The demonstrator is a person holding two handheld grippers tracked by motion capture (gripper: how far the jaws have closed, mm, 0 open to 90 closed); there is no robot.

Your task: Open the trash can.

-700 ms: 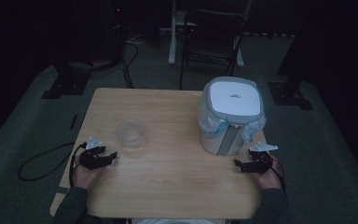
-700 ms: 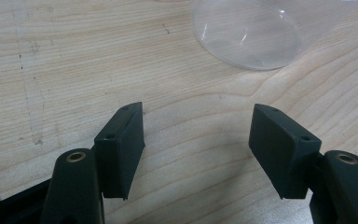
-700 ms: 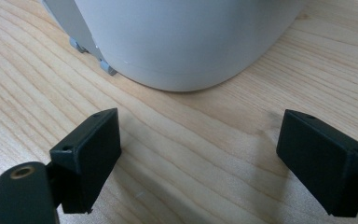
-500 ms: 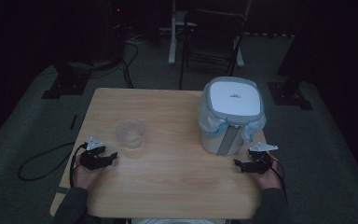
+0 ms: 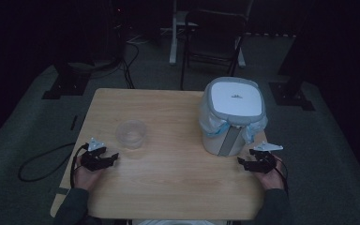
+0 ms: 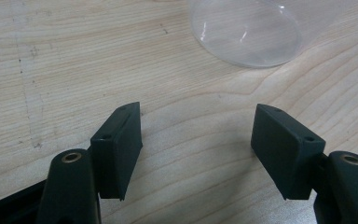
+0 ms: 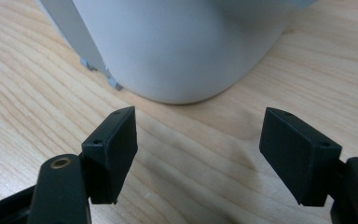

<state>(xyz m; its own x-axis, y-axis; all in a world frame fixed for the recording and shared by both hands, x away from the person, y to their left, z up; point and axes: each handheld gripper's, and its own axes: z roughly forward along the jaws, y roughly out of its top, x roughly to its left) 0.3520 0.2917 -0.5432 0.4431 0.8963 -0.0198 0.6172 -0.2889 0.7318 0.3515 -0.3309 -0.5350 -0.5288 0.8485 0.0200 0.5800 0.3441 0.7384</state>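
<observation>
A clear plastic bowl (image 5: pixel 131 133) stands on the wooden table (image 5: pixel 168 164), left of centre. A white lidded bin (image 5: pixel 233 117) with a bag liner stands at the right. My left gripper (image 5: pixel 114 157) rests low at the table's left edge, open, with nothing between its jaws; the clear bowl (image 6: pixel 247 30) lies just ahead of it. My right gripper (image 5: pixel 240 161) rests at the right edge, open and empty, and the bin's white wall (image 7: pixel 177 46) rises close in front of it. In both gripper views the jaws stand wide apart over bare wood.
A dark chair (image 5: pixel 215 37) and stand legs (image 5: pixel 68 79) are on the grey floor beyond the table. A black cable (image 5: pixel 42 161) trails off the left edge. Bare wood lies between the two grippers (image 5: pixel 178 173).
</observation>
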